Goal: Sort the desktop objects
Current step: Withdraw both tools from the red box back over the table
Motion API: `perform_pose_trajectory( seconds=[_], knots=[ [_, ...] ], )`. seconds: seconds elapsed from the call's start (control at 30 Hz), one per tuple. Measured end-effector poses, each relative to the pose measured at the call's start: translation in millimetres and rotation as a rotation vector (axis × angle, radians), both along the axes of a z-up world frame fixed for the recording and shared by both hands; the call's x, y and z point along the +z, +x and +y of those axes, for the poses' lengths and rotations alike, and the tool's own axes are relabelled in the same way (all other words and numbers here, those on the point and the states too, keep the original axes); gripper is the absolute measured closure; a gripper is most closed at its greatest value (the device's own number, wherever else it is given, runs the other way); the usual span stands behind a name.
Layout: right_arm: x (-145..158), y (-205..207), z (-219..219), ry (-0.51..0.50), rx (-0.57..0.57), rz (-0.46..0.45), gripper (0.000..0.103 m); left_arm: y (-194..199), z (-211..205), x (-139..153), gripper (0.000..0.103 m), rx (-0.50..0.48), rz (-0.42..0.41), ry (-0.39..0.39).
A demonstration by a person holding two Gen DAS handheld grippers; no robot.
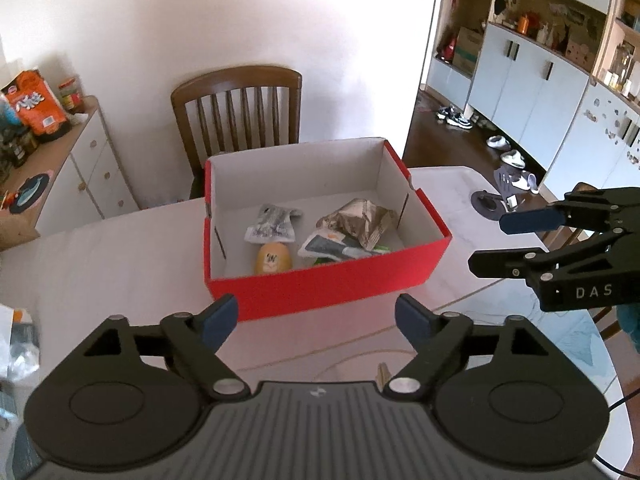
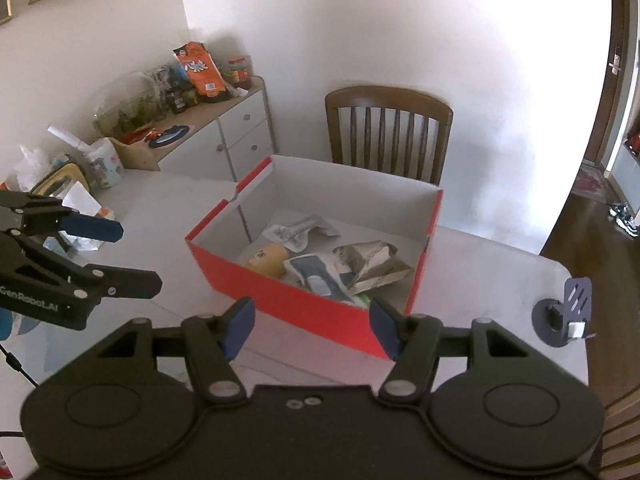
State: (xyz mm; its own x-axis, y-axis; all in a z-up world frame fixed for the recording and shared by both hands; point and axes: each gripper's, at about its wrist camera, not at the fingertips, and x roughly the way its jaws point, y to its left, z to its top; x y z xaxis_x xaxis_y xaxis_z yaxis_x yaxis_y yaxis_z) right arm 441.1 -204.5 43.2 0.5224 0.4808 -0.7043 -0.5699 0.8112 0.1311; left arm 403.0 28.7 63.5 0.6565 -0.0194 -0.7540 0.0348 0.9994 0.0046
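A red cardboard box (image 1: 320,288) with a white inside stands on the white table; it also shows in the right wrist view (image 2: 304,304). In it lie a yellow egg-shaped toy (image 1: 273,260), a grey-white packet (image 1: 272,226), a crumpled brown paper wrapper (image 1: 358,220) and a blue-and-white packet (image 1: 332,246). My left gripper (image 1: 316,320) is open and empty, just in front of the box. My right gripper (image 2: 312,326) is open and empty at the box's near right corner; it shows at the right of the left wrist view (image 1: 490,242).
A wooden chair (image 1: 238,108) stands behind the table. A white sideboard (image 2: 240,132) with snack bags and jars is at the left. A dark phone stand (image 2: 568,316) sits at the table's right edge. Bags and clutter (image 2: 80,196) lie at the table's left end.
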Motion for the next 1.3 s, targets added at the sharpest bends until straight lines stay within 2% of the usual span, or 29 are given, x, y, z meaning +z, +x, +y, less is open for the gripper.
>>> perform_pose_trajectory(
  seconds=[0.1, 0.47, 0.8, 1.03, 1.3],
  knots=[
    [-1.3, -10.4, -1.4, 0.006, 0.003, 0.006, 0.039, -15.9, 1.1, -0.7, 0.000, 0.005, -0.020, -0.016],
    [-8.7, -54.0, 5.9, 0.015, 0.003, 0.028, 0.039, -60.7, 10.8, -10.4, 0.000, 0.018, -0.033, -0.055],
    [-26.5, -84.6, 32.2, 0.018, -0.024, 0.065, 0.039, -102.6, 24.3, -19.8, 0.000, 0.007, -0.041, -0.036],
    [-37.1, -103.5, 51.1, 0.001, -0.030, 0.041, 0.039, -126.6, 39.9, -30.2, 0.000, 0.024, -0.062, 0.002],
    [-54.7, -119.4, 69.8, -0.016, -0.023, 0.055, 0.039, -146.7, 58.3, -42.1, 0.000, 0.049, -0.069, -0.001]
  ],
)
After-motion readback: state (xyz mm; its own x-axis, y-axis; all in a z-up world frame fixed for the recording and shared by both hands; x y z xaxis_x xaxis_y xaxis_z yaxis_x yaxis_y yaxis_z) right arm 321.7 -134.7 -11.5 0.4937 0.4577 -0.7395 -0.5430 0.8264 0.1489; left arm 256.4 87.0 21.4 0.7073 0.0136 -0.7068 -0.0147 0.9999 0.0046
